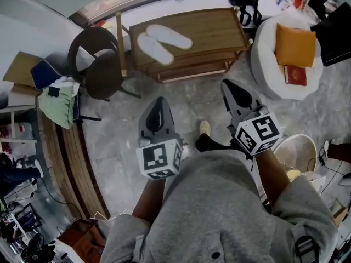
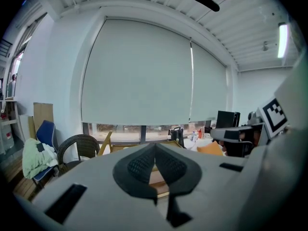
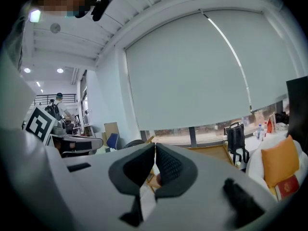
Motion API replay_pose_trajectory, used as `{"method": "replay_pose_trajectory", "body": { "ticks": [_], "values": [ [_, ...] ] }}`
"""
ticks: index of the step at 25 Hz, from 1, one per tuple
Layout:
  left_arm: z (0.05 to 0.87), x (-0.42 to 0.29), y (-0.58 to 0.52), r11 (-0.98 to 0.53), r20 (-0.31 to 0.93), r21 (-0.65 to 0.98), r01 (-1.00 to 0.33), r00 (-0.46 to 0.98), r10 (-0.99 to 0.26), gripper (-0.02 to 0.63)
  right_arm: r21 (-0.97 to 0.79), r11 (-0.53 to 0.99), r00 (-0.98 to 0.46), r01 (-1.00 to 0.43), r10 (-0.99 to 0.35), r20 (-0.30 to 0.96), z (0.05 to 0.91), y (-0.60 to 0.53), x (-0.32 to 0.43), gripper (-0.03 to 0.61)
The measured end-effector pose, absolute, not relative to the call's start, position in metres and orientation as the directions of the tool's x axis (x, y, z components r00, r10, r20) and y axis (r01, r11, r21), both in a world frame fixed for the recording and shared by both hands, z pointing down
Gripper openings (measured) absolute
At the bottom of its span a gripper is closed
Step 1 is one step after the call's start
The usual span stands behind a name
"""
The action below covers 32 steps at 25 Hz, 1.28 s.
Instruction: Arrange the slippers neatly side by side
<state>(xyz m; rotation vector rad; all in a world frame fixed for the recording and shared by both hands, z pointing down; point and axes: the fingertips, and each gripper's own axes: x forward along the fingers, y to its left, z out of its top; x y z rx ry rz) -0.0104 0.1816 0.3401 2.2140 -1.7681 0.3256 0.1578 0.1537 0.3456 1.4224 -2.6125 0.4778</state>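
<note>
– So where do the two flat white slippers [image 1: 163,44] lie?
– On the low wooden surface [image 1: 219,26], ahead of both grippers and well apart from them, splayed in a V that widens to the right.
– Which gripper is nearer?
– The left gripper [image 1: 160,102], I judge. The pair sits almost straight ahead of it, while the right gripper [image 1: 227,85] points past their right ends. Both sets of fingers are pressed together, with nothing between them.

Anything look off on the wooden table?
Yes: the two white slippers on the wooden table lie splayed in a V, converging at their left ends, not parallel side by side.
</note>
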Motion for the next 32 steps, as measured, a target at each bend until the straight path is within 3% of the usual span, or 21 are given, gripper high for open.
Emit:
{"method": "replay_pose_trajectory", "body": {
  "ticks": [32],
  "values": [
    [0.334, 0.016, 0.144, -0.174, 0.335, 0.049, -0.984, 0.180, -0.925, 0.015, -0.281, 0.517, -0.579, -0.809, -0.785, 0.222, 0.348, 0.109, 0.191, 0.026]
  ]
}}
